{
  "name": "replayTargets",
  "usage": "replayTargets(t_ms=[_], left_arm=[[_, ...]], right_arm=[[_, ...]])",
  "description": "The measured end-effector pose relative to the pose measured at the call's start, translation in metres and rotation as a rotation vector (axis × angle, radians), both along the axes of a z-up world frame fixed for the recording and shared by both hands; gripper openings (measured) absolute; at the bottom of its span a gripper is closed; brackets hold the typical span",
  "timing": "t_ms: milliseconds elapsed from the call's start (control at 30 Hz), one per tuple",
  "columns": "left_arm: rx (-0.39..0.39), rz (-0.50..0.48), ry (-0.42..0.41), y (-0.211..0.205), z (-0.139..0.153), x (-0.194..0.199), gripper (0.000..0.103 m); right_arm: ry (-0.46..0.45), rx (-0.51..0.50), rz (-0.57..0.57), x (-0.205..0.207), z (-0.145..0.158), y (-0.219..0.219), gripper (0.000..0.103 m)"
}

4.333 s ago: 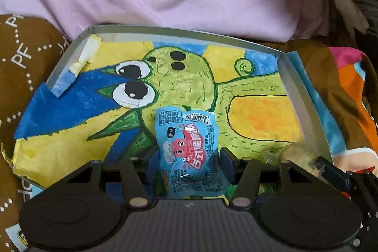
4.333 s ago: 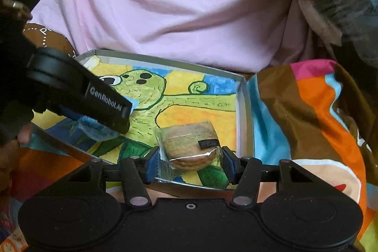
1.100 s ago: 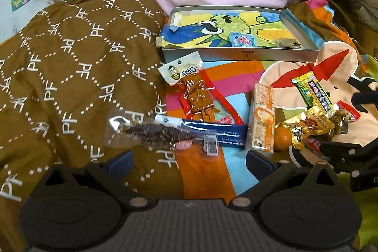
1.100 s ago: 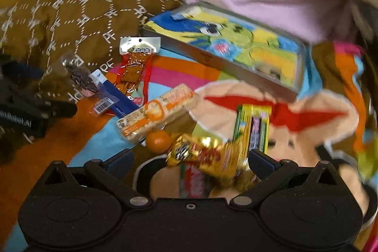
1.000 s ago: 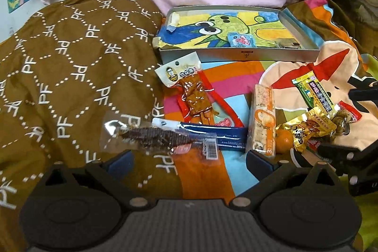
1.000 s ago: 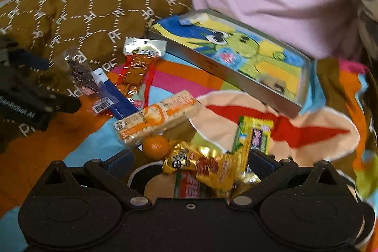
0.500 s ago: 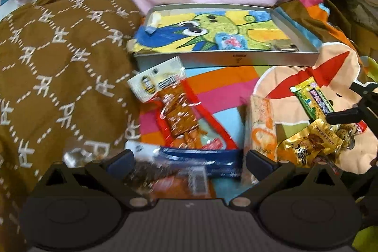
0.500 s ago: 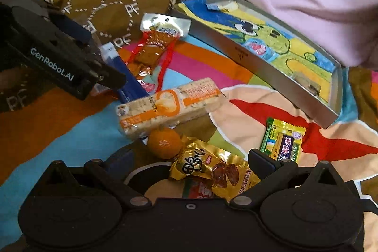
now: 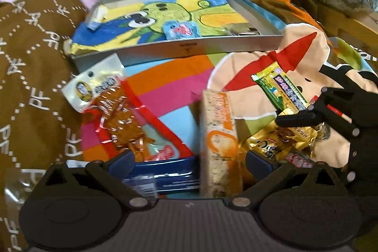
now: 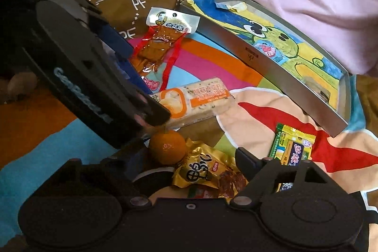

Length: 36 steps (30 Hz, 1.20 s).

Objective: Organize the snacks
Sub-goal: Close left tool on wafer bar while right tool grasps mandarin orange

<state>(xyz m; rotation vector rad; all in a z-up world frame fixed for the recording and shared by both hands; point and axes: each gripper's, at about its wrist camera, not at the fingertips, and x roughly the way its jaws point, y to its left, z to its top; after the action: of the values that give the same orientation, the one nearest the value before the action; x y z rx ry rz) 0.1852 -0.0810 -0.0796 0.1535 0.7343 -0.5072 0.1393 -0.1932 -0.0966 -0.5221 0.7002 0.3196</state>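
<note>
Both grippers were spread wide and empty, the left gripper (image 9: 189, 161) low over the blue packet (image 9: 163, 172) beside the cracker bar (image 9: 219, 134), where closing carelessly risked pinching both snacks short of the tray (image 9: 189, 49).

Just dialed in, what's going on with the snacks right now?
Both tools are open and holding nothing. The left tool is low over the blue flat packet and the orange-and-white cracker bar. The right tool hovers at the gold foil snack bag beside a small orange. The silver tray holds a light-blue packet and a wrapped biscuit.
</note>
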Motion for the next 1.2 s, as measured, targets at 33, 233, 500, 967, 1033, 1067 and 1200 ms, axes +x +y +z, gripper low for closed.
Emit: replayTargets(t_ms=[33, 233, 500, 967, 1033, 1067, 1200], left_arm=[[-0.010, 0.001, 0.010, -0.001, -0.001, 0.001, 0.100], [-0.010, 0.006, 0.033, -0.011, -0.003, 0.007, 0.087], [-0.041, 0.003, 0.085, -0.017, -0.003, 0.013, 0.041], [-0.097, 0.082, 0.120, -0.005, 0.002, 0.007, 0.036], [-0.117, 0.113, 0.130, 0.000, 0.005, 0.004, 0.036], [-0.124, 0.128, 0.131, 0.003, 0.006, 0.002, 0.036], [-0.158, 0.181, 0.112, 0.013, 0.014, -0.009, 0.036]], right_arm=[[0.005, -0.002, -0.007, 0.001, -0.001, 0.000, 0.082], [0.022, 0.018, -0.026, 0.004, -0.003, 0.000, 0.076], [0.008, 0.013, 0.008, -0.001, -0.005, 0.007, 0.057], [-0.018, -0.035, 0.046, -0.010, -0.005, 0.019, 0.036], [-0.042, -0.061, 0.050, -0.012, -0.004, 0.022, 0.036], [-0.057, -0.071, 0.055, -0.014, -0.002, 0.023, 0.036], [-0.122, -0.112, 0.072, -0.023, 0.003, 0.026, 0.036]])
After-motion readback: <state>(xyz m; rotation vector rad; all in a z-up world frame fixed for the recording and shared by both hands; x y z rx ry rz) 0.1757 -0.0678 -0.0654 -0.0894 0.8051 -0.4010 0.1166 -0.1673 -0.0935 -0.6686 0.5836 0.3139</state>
